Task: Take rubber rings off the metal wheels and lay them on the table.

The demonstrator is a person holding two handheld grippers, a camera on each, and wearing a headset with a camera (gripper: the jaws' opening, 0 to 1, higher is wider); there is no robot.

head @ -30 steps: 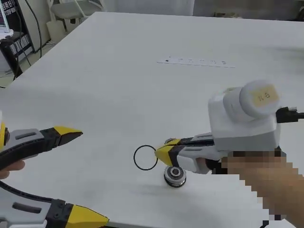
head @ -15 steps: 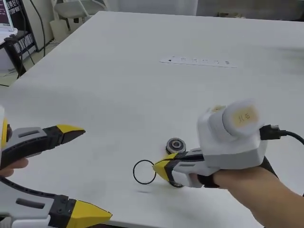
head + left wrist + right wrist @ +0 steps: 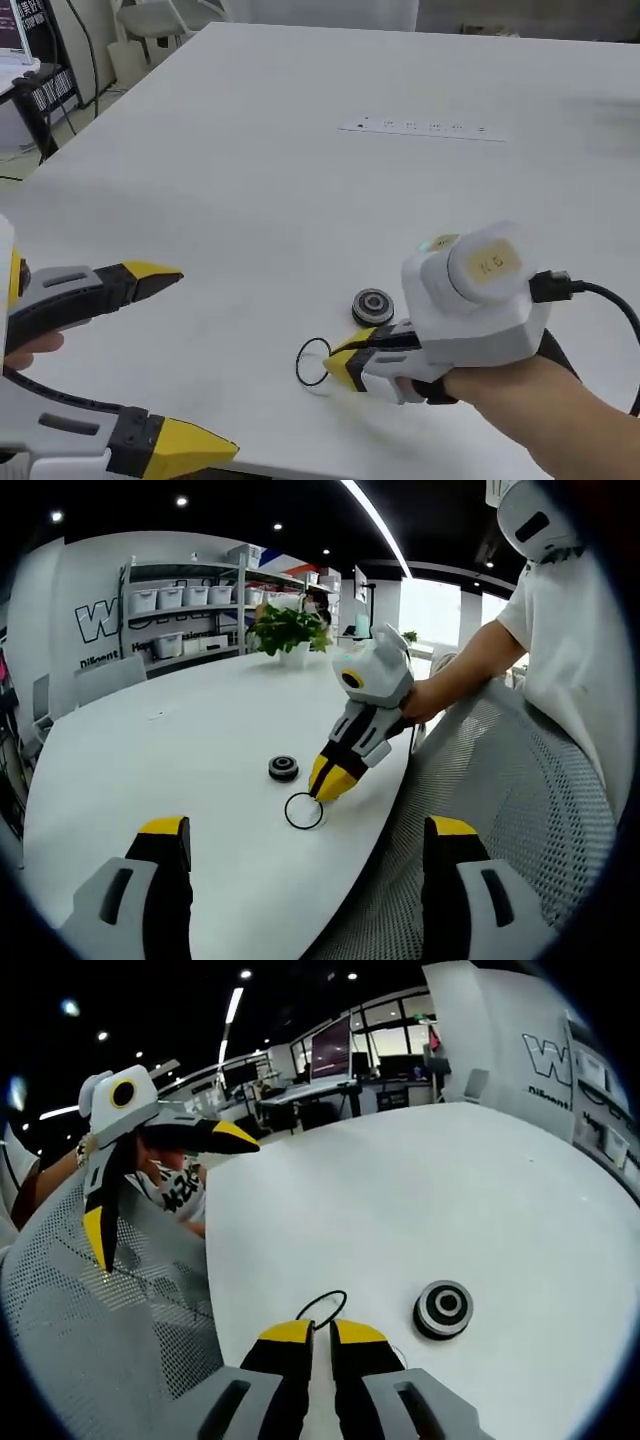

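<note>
Black and thin, the rubber ring (image 3: 312, 362) shows in the lower middle of the head view, off its wheel. The right tongs (image 3: 335, 366) are squeezed almost closed, and they pinch the near edge of the ring between their yellow tips. The ring hangs low over the white table (image 3: 300, 150), or just touches it; I cannot tell which. The metal wheel (image 3: 373, 307) lies flat on the table just above and to the right of the ring in that view, near it but apart from it.

The left tongs (image 3: 207, 363) wait at the lower left of the head view. Their jaws are spread wide and they hold nothing.

I think the step now is putting the ring down. Next, the right tongs need to go down until the ring lies flat, then let go and back away without dragging it. The ring is soft and light, so it may stick to a tip.

Counting: one rubber ring, one metal wheel, two tongs. The wheel has dark and silver bands, and I cannot tell if another ring sits on it.
</note>
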